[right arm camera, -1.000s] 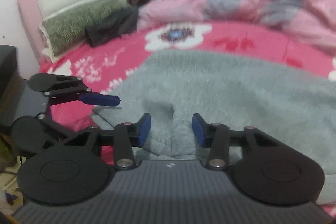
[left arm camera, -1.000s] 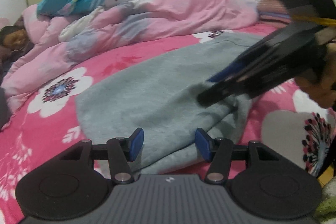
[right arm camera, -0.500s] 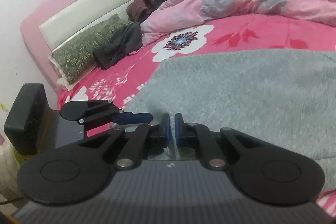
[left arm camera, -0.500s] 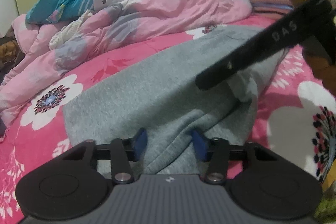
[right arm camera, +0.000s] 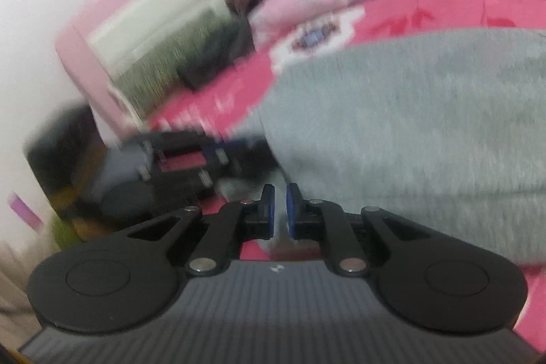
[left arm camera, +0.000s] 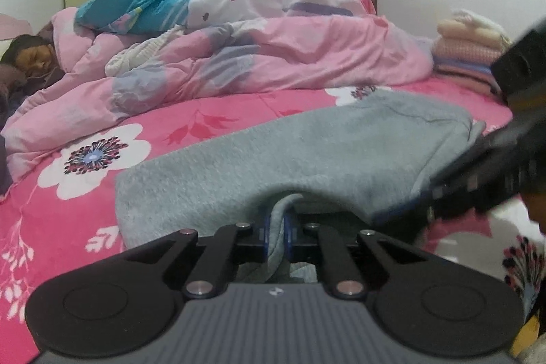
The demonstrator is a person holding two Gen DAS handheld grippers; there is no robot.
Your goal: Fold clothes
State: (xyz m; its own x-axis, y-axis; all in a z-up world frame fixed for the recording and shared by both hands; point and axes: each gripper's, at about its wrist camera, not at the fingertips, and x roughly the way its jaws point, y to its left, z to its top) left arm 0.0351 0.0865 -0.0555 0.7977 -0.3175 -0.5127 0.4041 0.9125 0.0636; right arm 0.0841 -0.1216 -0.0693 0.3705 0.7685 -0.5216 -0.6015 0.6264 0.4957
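A grey fleecy garment lies spread on the pink flowered bed. My left gripper is shut on a fold of its near edge, and the cloth is bunched between the blue pads. At the right of the left wrist view, my right gripper grips the garment's right corner. The right wrist view is blurred. In it the right gripper has its jaws opening a little, with a thin strip of the grey garment still pinched between them. The left gripper shows as a dark blur at the cloth's left edge.
The pink floral bedsheet runs under the garment. A heaped pink duvet covers a person lying at the far left. Folded clothes are stacked at the far right. A green pillow leans on the headboard.
My left jaws went from wide apart to shut on the garment's near edge. My right jaws also closed on its edge, and the right wrist view swung and blurred.
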